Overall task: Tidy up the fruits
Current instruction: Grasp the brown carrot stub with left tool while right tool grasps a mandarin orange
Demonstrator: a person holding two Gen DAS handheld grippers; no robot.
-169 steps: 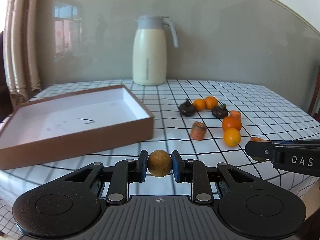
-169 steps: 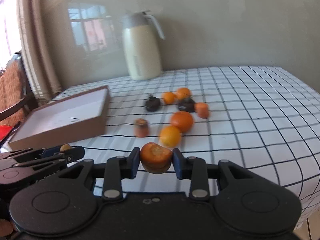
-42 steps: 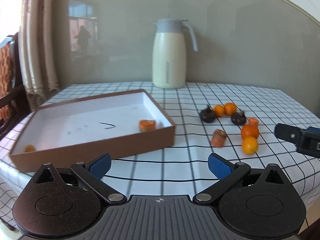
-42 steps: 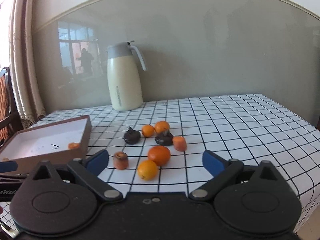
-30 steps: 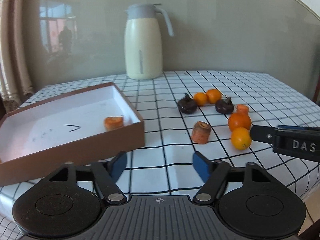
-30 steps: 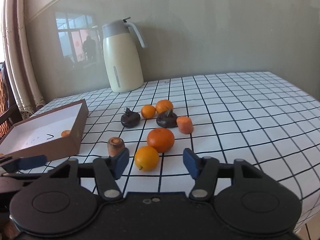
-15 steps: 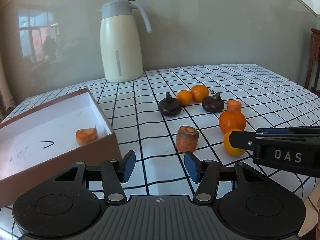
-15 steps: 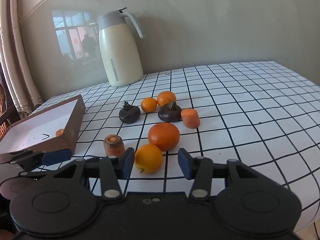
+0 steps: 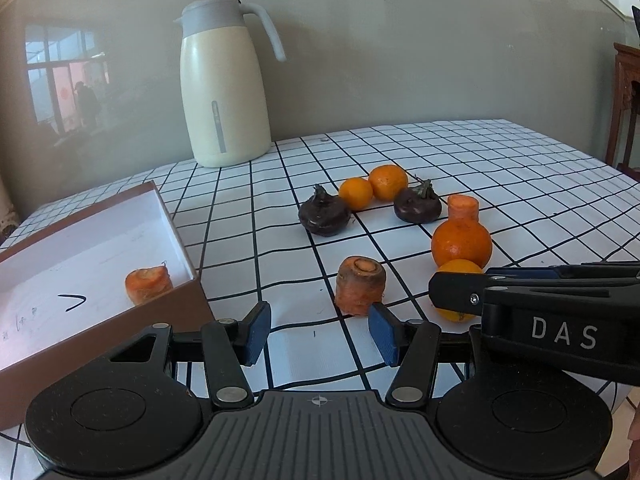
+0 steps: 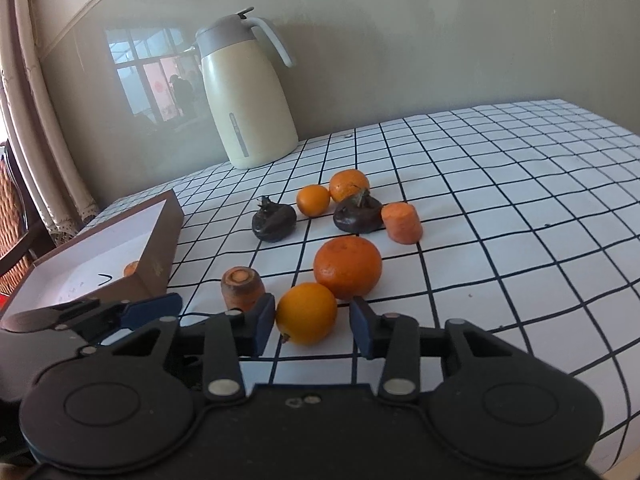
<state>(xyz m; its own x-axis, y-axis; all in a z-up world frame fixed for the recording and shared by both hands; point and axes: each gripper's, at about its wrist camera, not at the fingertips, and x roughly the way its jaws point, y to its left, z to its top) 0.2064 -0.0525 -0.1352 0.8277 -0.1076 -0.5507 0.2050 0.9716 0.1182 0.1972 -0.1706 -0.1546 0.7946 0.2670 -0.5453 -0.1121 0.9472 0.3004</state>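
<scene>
Closing around a small yellow-orange citrus fruit (image 10: pixel 306 312), the right gripper (image 10: pixel 312 322) has its blue pads on either side of the fruit; the left pad looks to be touching it, the right pad stands a little clear. The left gripper (image 9: pixel 318 336) sits just beside it with jaws apart and nothing between them; a stubby brown-topped carrot stump (image 9: pixel 361 285) stands just beyond its right pad.

Both grippers work near the front edge of a table covered in a white cloth with a black grid (image 10: pixel 500 208). Behind the held fruit lies a larger deep-orange mandarin (image 10: pixel 347 267), touching or nearly touching it. Farther back cluster two dark purple-brown round fruits (image 9: pixel 325 216), two small oranges (image 9: pixel 355 193) and a cut carrot piece (image 10: pixel 402 223).

A shallow brown cardboard box with a white inside (image 9: pixel 96 240) sits at the left, holding one carrot chunk (image 9: pixel 148 285) near its right wall. Open cloth stretches to the right. A cream jug with a grey lid (image 9: pixel 224 88) stands at the back by the wall.
</scene>
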